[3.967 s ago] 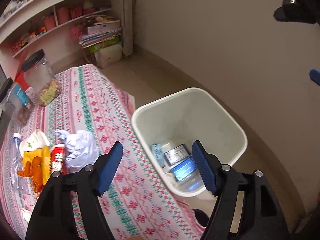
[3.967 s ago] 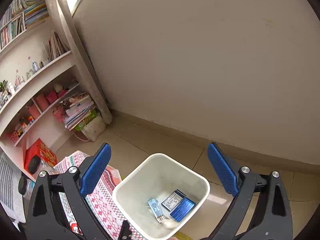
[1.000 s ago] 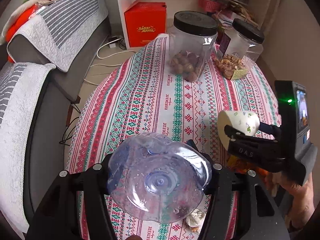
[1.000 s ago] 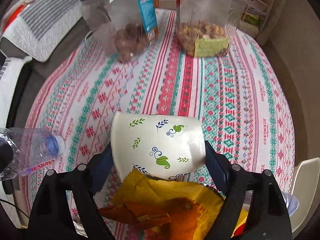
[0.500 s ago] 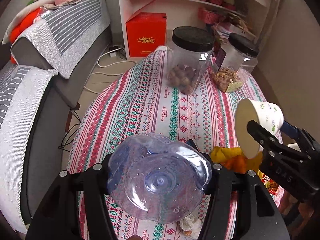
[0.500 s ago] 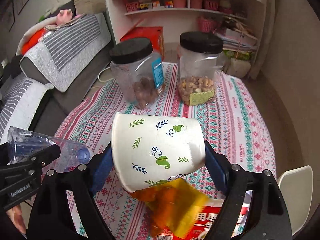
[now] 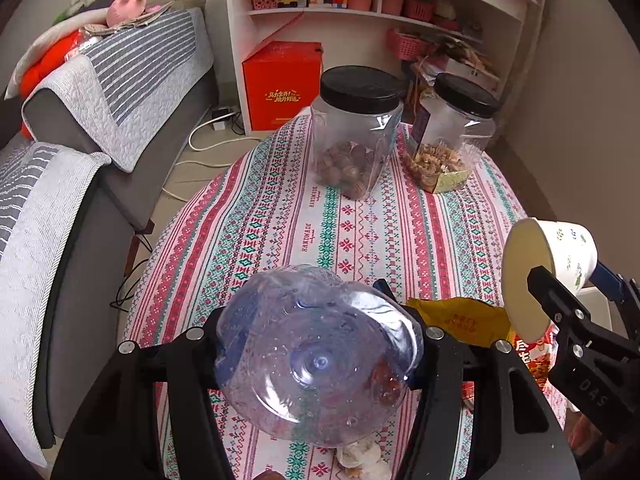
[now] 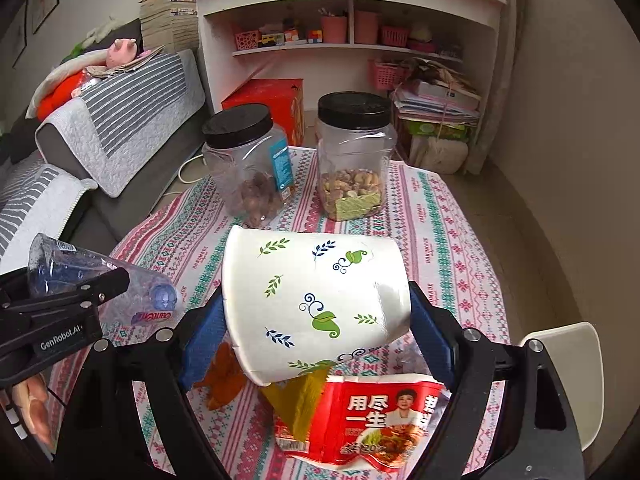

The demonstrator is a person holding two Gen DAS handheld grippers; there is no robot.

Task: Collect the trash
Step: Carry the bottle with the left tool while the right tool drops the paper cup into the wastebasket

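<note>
A grey sofa (image 7: 100, 128) and white shelving (image 8: 352, 20) flank the bench (image 7: 280, 216) with its patterned cloth. Two black-lidded jars (image 7: 356, 132) stand at its far side. Above it, the right claw (image 8: 316, 312) grips a paper cup (image 8: 316, 296) over a red wrapper (image 8: 372, 416); the left claw (image 7: 316, 344) clamps a plastic bottle (image 7: 316, 352).

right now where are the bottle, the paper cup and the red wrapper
bottle (image 7: 316, 360): left wrist view, on its clear base, facing the camera.
paper cup (image 8: 320, 300): right wrist view, on its leaf-printed side wall.
red wrapper (image 8: 376, 416): right wrist view, on its printed front, below the cup.
</note>
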